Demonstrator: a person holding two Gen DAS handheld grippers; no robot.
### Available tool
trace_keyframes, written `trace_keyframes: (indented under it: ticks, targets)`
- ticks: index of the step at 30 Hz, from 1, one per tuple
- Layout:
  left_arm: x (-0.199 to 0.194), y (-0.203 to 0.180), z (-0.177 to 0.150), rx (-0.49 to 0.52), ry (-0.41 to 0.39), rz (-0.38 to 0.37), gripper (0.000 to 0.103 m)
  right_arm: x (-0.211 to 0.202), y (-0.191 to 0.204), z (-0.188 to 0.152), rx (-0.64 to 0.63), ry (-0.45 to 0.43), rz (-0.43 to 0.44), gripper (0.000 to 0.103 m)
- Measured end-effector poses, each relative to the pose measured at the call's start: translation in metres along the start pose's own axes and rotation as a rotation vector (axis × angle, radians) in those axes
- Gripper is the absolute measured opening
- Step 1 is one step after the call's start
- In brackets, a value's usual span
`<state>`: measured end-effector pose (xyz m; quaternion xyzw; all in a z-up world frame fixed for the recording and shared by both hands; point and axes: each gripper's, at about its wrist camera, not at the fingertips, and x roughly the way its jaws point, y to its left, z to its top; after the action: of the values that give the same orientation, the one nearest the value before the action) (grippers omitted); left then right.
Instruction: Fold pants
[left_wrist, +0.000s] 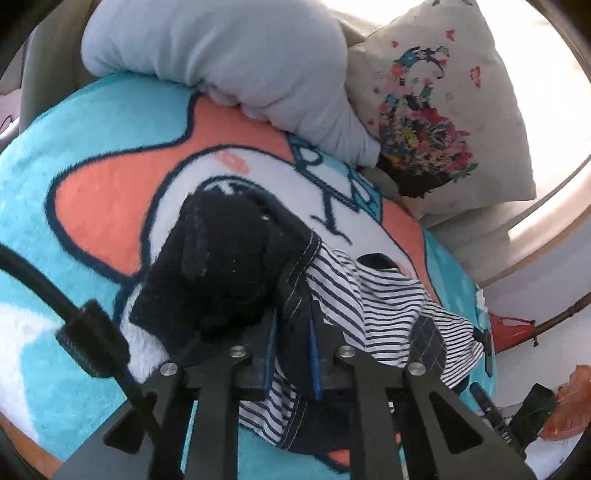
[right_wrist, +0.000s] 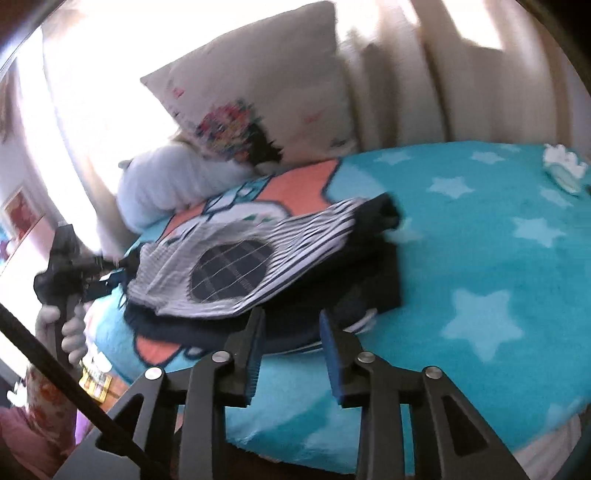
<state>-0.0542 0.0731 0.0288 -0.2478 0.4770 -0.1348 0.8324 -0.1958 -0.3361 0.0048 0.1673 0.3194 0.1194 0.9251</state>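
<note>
Where the left wrist camera looks along its two black fingers, left gripper (left_wrist: 291, 354) closed on cloth: blue-padded jaws narrow, pinching a fold of the navy pants with the blue-and-white striped lining (left_wrist: 236, 266). Bunched in a dark heap just ahead of the jaws, striped inner fabric spilling to the right with a dark checked patch (left_wrist: 428, 343) sewn on it. Spread beneath, on the bed, a fluffy turquoise blanket with a coral and white cartoon print (left_wrist: 74, 155). Behind the heap, a pale grey rolled cushion (left_wrist: 229, 59), and touching its right side a cream pillow printed with a multicoloured flower figure (left_wrist: 443, 110). At the left edge, a black cable with a ribbed connector (left_wrist: 88, 339).

From the right wrist camera, right gripper (right_wrist: 291, 354) hanging just before the near edge of the pants (right_wrist: 258, 258), jaws apart and holding nothing, blue pads facing each other across a moderate gap. Pants lying as a flattish stack on the blanket (right_wrist: 480, 229), here showing white stars, striped side up with the round checked patch (right_wrist: 232, 269) on top and navy layers underneath. At the far left, the left gripper (right_wrist: 122, 264) meeting the pants' edge, gripped by a hand in a pale grey glove (right_wrist: 64, 328); blurred, so contact only roughly readable. Flower pillow (right_wrist: 258, 96) and grey cushion (right_wrist: 166, 184) at the head of the bed. A small white and pale blue crumpled item (right_wrist: 563, 166) at the far right on the blanket.
</note>
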Motion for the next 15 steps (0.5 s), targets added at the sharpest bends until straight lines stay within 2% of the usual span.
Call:
trace_keyframes:
  ticks: [2, 6, 12, 14, 15]
  targets:
    - [-0.008, 0.001, -0.005, 0.004, -0.009, 0.000, 0.013, -0.005, -0.010, 0.006, 0.026, -0.016, -0.019, 0.039]
    - [-0.032, 0.004, -0.014, 0.023, -0.042, -0.011, 0.013, -0.009, -0.026, 0.028, 0.069, -0.053, -0.056, 0.060]
    - [-0.036, 0.018, -0.020, 0.000, -0.030, -0.011, 0.013, 0.024, -0.035, 0.060, 0.152, -0.024, -0.047, 0.061]
    - [-0.038, 0.018, -0.021, -0.003, -0.030, -0.028, 0.013, 0.040, -0.036, 0.064, 0.166, 0.014, -0.055, 0.026]
    - [-0.040, 0.017, -0.022, 0.002, -0.034, -0.037, 0.013, 0.046, -0.035, 0.064, 0.162, 0.045, -0.059, 0.012]
